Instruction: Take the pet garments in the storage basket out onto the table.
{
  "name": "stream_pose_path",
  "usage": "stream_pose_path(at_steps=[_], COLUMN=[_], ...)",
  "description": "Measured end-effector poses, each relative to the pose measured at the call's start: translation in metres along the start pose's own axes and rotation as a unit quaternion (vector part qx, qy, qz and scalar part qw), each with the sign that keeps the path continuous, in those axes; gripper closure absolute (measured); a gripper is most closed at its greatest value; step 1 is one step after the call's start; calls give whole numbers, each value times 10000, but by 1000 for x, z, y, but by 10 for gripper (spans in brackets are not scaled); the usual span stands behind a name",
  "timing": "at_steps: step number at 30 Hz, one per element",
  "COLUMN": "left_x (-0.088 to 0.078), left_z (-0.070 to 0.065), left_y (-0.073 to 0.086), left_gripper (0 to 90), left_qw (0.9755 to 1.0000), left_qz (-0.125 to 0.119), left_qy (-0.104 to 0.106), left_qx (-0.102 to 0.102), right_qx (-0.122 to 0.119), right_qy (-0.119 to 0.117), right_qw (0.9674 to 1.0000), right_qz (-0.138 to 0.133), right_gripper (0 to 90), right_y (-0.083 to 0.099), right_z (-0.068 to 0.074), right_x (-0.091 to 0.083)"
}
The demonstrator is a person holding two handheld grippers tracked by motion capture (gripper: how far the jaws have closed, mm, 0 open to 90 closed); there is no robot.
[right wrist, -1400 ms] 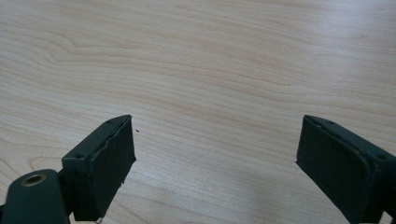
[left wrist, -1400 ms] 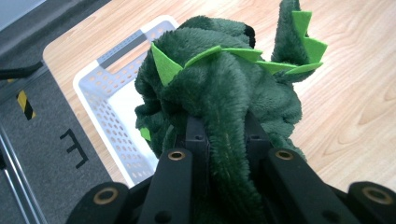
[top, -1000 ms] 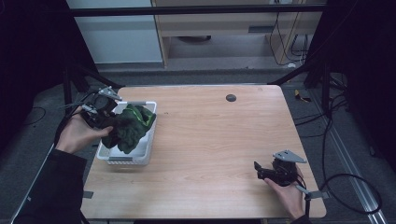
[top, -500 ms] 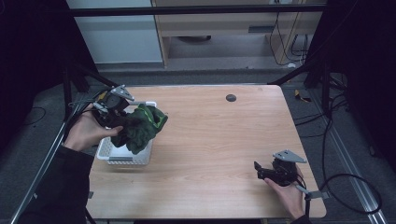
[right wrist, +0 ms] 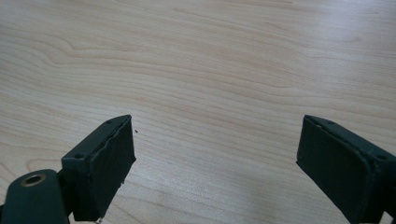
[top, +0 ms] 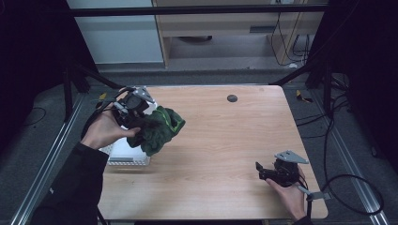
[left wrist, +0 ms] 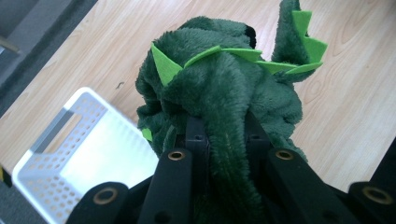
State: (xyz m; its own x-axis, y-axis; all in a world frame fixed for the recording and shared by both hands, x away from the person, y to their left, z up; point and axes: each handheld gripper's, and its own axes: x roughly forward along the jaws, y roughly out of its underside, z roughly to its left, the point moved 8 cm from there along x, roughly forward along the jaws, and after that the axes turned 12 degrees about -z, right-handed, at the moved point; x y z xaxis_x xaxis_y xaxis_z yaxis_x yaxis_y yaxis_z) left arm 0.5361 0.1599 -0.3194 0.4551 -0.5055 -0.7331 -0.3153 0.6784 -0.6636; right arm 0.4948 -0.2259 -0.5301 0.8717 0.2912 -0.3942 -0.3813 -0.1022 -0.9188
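Wooden table [top: 225, 154] is sitting in a dim room with dark frame rails and cabinets behind. High view: left gripper [top: 141, 123] is holding a green plush toy [top: 159, 130] in the air above the table's left side, just past the right rim of the white basket [top: 123, 153]; the toy is hanging free of the basket, not touching the wood as far as I can tell. Right gripper [top: 261, 171] is resting low at the near right corner, well apart from the toy.

Left gripper view: jaws are clamping a fold of the plush toy [left wrist: 224, 107], light-green spikes pointing up; the basket [left wrist: 51, 158] is looking empty below left.

Right gripper view: right gripper [right wrist: 215, 158] is sitting with jaws spread wide over bare table [right wrist: 210, 70], holding nothing.

Judgement: toy is out of the basket, so the lift is done; placing it on the table and releasing is left.
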Motion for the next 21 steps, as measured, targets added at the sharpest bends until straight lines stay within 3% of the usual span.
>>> stream_pose_path(at_steps=[12, 21], left_x=[28, 51], left_z=[-21, -32], left_y=[-16, -25], left_gripper=[773, 773], left_qw=[9990, 9974], left_qz=[146, 189], left_qy=[300, 539], left_qx=[313, 429], right_qx=[55, 51], right_qy=[-4, 43], right_qw=[10000, 10000], right_qz=[5, -15], right_gripper=[112, 111], right_y=[0, -1], right_z=[0, -2], right_x=[-1, -1])
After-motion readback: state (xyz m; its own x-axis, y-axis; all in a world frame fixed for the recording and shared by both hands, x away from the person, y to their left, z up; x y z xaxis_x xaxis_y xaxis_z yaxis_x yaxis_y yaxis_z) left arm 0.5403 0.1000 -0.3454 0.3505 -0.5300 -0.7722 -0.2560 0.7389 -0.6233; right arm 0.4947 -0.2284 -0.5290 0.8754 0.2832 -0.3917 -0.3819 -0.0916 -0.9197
